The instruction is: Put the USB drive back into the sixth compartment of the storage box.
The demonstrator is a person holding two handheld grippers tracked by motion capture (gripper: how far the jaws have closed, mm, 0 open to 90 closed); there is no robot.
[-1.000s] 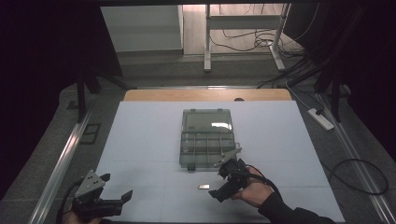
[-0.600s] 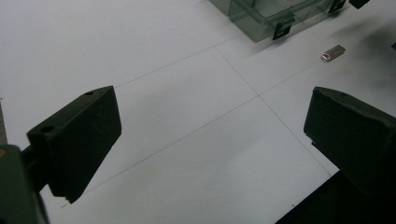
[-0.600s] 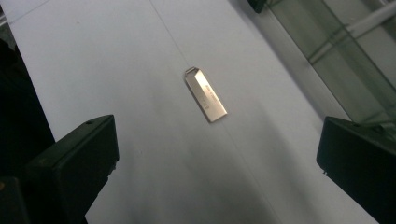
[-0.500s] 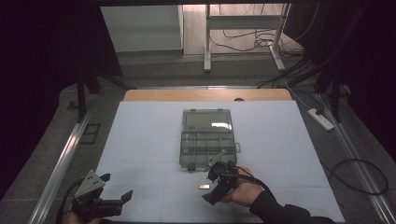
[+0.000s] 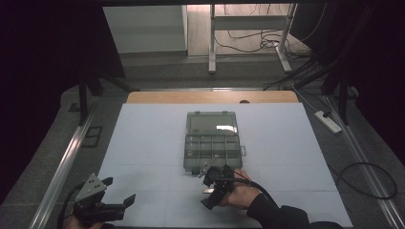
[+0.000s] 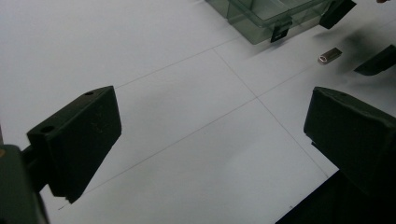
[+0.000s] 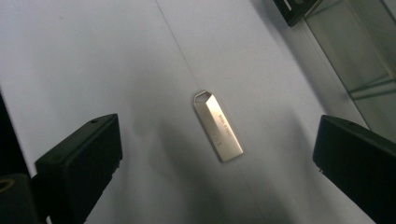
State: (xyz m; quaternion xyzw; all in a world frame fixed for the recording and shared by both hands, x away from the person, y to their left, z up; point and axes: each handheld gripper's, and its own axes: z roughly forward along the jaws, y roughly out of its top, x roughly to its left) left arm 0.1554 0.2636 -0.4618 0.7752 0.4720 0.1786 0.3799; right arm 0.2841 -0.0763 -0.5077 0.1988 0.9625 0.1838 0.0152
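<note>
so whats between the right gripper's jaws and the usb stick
Nothing: in the right gripper view the right gripper stands open over the usb stick, which lies flat on the white table between the jaws, with bare table on either side.

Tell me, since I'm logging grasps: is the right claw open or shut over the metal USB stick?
Open. In the right gripper view the right claw has its jaws spread wide, and the USB stick lies flat on the table between them, untouched.

A small metal USB stick (image 7: 218,127) — silvery, slim, with a loop at one end — lay flat on the white table (image 7: 93,56). It rested just beside the clear compartment box (image 7: 359,51), not touching it.
</note>
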